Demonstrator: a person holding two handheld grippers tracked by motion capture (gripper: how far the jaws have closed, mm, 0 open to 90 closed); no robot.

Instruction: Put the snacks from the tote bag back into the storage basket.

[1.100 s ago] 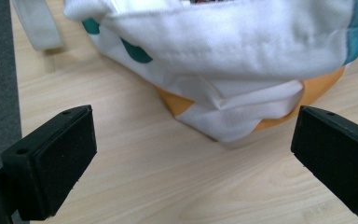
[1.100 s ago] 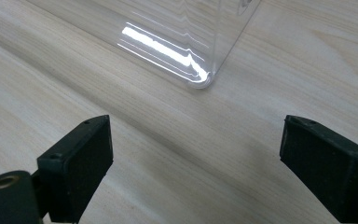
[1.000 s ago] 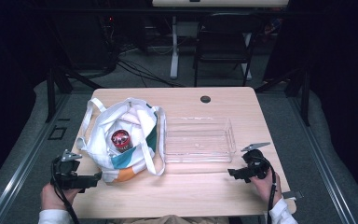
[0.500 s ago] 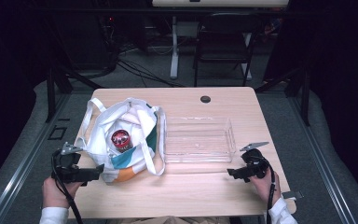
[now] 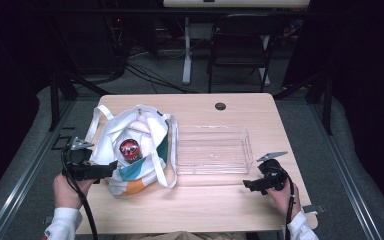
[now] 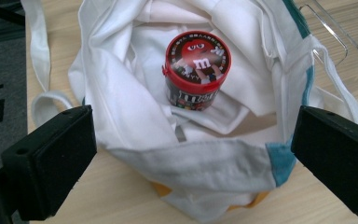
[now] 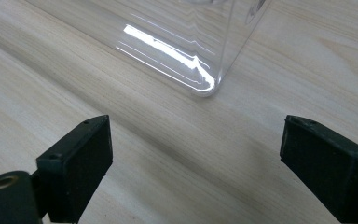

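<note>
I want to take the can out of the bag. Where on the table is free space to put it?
The clear tray is empty. Bare wood lies behind it around the black grommet, and along the near edge between bag and right gripper. The left side is crowded: the bag and left gripper fill it.

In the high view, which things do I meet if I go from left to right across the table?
Left black tongs → white cloth bag with teal and orange patches, holding a red-lidded round candy tub → clear rectangular plastic tray → right black tongs.
</note>
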